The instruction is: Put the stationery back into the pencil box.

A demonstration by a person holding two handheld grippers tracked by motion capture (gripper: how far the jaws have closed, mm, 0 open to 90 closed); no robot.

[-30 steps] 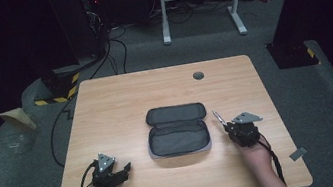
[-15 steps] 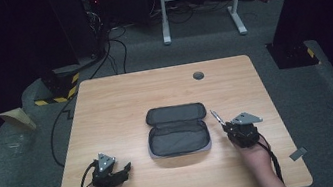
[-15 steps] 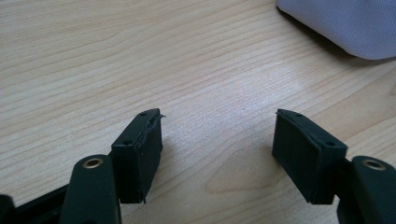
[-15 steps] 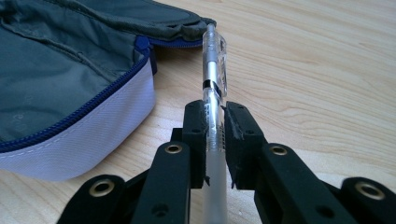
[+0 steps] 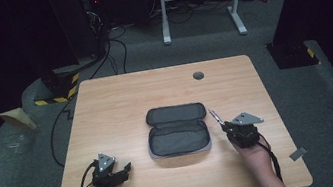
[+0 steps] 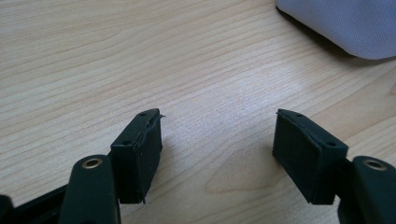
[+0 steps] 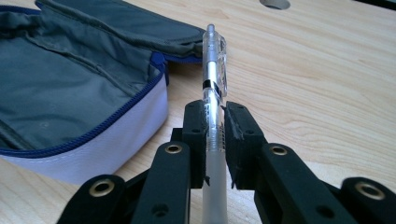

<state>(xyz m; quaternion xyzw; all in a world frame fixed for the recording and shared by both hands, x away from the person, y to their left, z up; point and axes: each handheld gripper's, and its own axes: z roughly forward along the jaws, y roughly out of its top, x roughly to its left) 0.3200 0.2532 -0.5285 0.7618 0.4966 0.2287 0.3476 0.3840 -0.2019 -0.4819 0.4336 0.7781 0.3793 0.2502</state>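
The right gripper (image 7: pixel 215 119) is clamping a clear pen (image 7: pixel 214 84) just beside the open pencil case (image 5: pixel 178 131), while the left gripper (image 6: pixel 217 140) is resting with its jaws apart over bare table (image 5: pixel 121 105).

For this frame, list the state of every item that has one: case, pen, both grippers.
Pencil case: unzipped, lid folded back, lying flat on the table, nothing visible inside.
Pen: clamped between the right gripper's jaws, beside the case.
Right gripper: shut on the pen.
Left gripper: open, holding nothing, above bare wood.
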